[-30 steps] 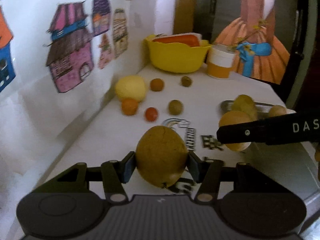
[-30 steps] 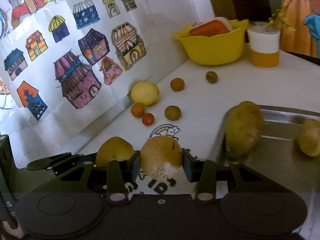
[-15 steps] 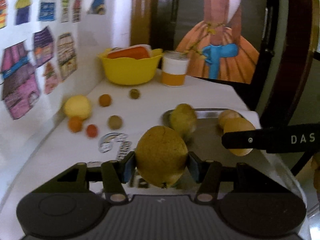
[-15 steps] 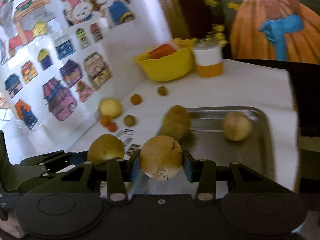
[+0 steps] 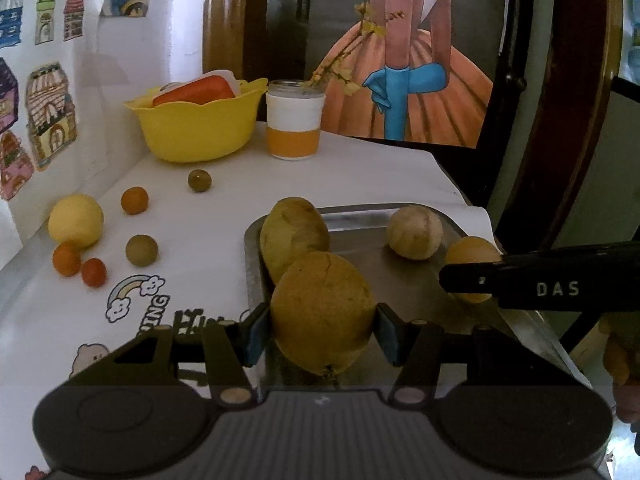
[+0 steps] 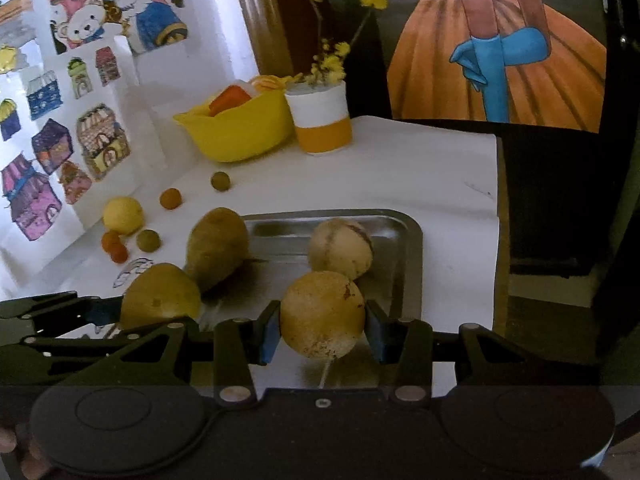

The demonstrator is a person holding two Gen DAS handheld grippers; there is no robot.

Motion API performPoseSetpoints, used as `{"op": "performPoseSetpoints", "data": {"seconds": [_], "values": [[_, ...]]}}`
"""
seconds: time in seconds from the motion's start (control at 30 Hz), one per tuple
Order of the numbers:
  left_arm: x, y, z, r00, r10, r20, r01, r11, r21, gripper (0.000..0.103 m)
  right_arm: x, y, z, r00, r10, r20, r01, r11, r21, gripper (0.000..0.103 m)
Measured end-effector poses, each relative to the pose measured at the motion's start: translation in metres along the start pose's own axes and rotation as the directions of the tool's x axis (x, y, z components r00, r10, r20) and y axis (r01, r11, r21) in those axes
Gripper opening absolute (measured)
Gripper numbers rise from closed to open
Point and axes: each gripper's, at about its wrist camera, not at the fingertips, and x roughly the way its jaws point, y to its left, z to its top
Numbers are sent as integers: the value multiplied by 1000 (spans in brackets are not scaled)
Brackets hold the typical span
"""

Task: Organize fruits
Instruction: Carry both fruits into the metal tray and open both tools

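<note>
Over the metal tray (image 5: 420, 292), left gripper (image 5: 322, 330) clamped on a brown pear (image 5: 322, 312), right gripper (image 6: 322, 334) on a round fruit (image 6: 322, 314); probably rolling into the resting pear (image 6: 218, 246) if dropped.

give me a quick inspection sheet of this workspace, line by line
surface: white table cover with cartoon prints.
job's things: metal tray holds a brown pear and a pale round fruit; six small fruits loose near the wall.
clutter: yellow bowl, flower jar.
grippers: left gripper shut on a yellow-brown fruit; right gripper shut on a tan round fruit; both over the tray.
cables: nothing seen.
surroundings: drawings on the wall, painted dress picture.
</note>
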Motion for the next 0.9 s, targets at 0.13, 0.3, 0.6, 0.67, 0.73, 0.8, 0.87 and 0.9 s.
{"op": "performPoseSetpoints", "data": {"seconds": [0.13, 0.3, 0.6, 0.67, 0.73, 0.8, 0.87, 0.9], "values": [[5, -1, 1, 1000, 5, -2, -5, 1000, 4, 60, 8, 0, 1, 1000, 9, 2, -9, 1000, -1, 45], [8, -1, 2, 1000, 14, -2, -14, 1000, 13, 60, 16, 3, 5, 1000, -3, 13, 4, 1000, -23, 45], [11, -2, 1, 1000, 19, -1, -19, 999, 35, 60, 20, 6, 6, 1000, -20, 5, 20, 998, -51, 47], [10, -3, 2, 1000, 18, -7, -18, 999, 34, 60, 20, 6, 6, 1000, -20, 0, 20, 998, -52, 48], [8, -2, 3, 1000, 17, -3, -16, 999, 36, 61, 19, 6, 6, 1000, -20, -4, 19, 999, -48, 49], [3, 0, 3, 1000, 7, 6, -7, 1000, 26, 68, 16, 8, 5, 1000, -16, -5, 16, 999, -49, 54], [-1, 0, 4, 1000, 6, 11, -6, 1000, 22, 72, 12, 8, 5, 1000, -16, 1, 16, 999, -50, 63], [-4, 0, 4, 1000, 7, 11, -7, 1000, 22, 73, 8, 8, 5, 1000, -12, 7, 13, 999, -47, 67]]}}
